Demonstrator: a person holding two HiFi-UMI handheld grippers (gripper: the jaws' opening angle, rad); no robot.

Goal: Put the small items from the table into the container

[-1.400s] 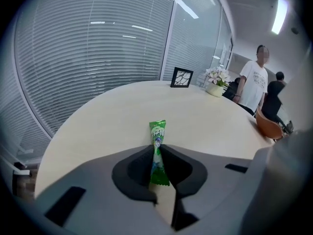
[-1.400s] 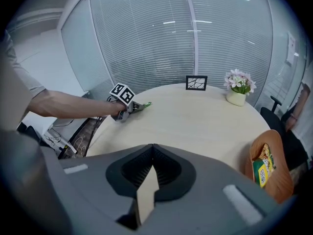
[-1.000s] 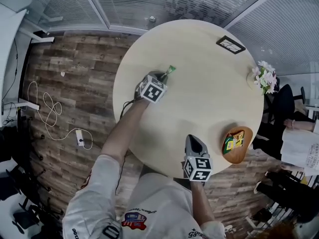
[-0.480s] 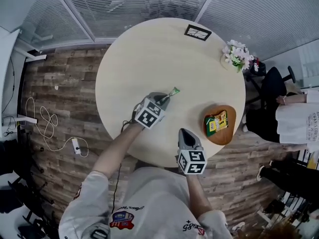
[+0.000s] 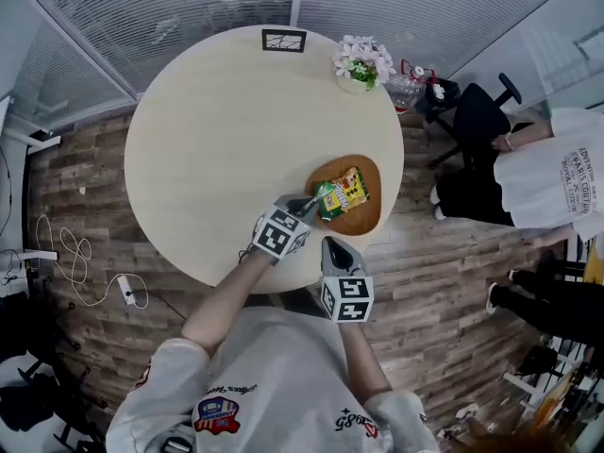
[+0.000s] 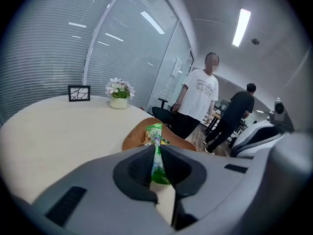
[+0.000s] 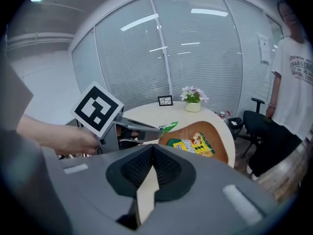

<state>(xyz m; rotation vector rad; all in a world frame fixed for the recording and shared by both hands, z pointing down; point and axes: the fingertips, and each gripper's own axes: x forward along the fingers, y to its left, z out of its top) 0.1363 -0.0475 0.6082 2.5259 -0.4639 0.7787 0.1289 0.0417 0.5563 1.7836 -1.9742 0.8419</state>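
You are in the carrying step: your left gripper (image 5: 304, 206) has its fingers (image 6: 134, 168) clamped on a thin green sachet (image 6: 155, 133), which stands on edge between the pads and sticks out past the tips. In the head view the sachet hangs over the near side of the oval wooden bowl (image 5: 366, 217) and is not yet inside it. A yellow-and-green snack pack (image 5: 351, 187) lies in the bowl. Your right gripper (image 5: 333, 248) hovers beside the left one, at the edge of the round worktop (image 5: 217, 130); its fingers (image 7: 168, 168) are together and hold nothing. On the worktop I see no other small item, only a flower pot (image 5: 359, 64) and a small picture frame (image 5: 283, 41) at the far side, so I judge this is the last one. The next move calls for bringing the sachet more over the middle of the bowl, lowering it, then parting the left fingers so it drops beside the snack pack and not over the rim
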